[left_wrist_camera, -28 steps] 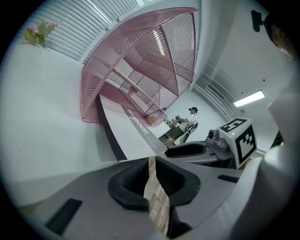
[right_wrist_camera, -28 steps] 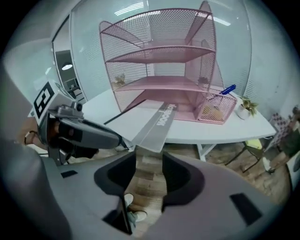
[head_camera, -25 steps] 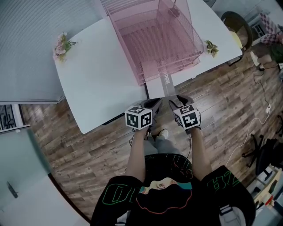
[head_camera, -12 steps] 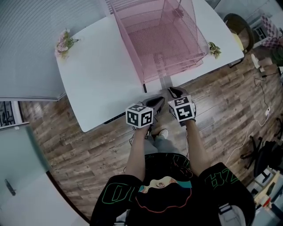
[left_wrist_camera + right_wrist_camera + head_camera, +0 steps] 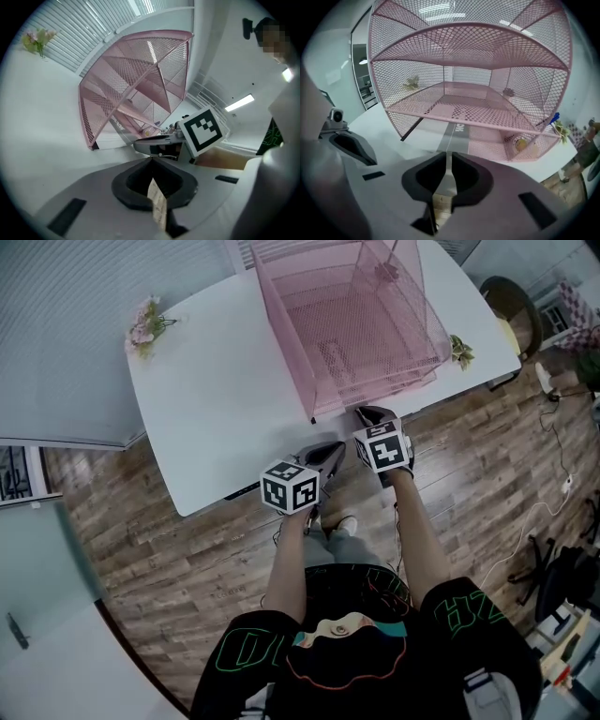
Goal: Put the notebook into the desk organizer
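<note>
The pink mesh desk organizer (image 5: pixel 356 324) stands on the white table (image 5: pixel 206 409). The grey and white notebook (image 5: pixel 453 132) lies flat, its far end under the organizer's lowest shelf (image 5: pixel 473 112) and its near edge at the table's front. My right gripper (image 5: pixel 449 176) is shut on that near edge, right at the organizer's front (image 5: pixel 367 413). My left gripper (image 5: pixel 333 451) sits just left of it over the table edge, shut with nothing held (image 5: pixel 152 173). In the left gripper view the notebook (image 5: pixel 117 125) shows beneath the organizer (image 5: pixel 126 93).
Small flower sprigs sit at the table's far left (image 5: pixel 145 324) and right (image 5: pixel 459 348). A yellow item (image 5: pixel 520 144) and a blue pen (image 5: pixel 553 117) are in the organizer's right part. A chair (image 5: pixel 511 296) stands beyond the table on the wooden floor.
The right gripper closed on the notebook's edge and moved forward to the organizer, sliding the notebook further under it. The left gripper drew back a little.
</note>
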A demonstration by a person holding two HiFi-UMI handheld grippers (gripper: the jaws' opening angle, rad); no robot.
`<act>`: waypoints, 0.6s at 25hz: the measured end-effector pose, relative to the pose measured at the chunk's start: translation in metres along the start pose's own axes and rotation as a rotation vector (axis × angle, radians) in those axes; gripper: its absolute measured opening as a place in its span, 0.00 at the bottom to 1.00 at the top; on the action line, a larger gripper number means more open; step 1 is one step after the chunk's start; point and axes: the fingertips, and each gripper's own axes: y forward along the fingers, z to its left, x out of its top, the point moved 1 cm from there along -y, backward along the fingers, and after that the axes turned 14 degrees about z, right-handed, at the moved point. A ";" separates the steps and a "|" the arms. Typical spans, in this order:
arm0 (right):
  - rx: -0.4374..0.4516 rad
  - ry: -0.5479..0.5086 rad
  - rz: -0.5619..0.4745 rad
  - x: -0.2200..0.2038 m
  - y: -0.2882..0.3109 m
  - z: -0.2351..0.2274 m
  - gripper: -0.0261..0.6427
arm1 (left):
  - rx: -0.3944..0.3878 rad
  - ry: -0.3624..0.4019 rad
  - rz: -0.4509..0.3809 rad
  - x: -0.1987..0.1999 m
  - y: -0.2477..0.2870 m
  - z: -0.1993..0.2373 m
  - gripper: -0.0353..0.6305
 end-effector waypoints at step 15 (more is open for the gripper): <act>0.015 0.206 -0.293 -0.007 -0.086 -0.037 0.04 | 0.103 0.192 -0.156 0.057 -0.015 -0.039 0.05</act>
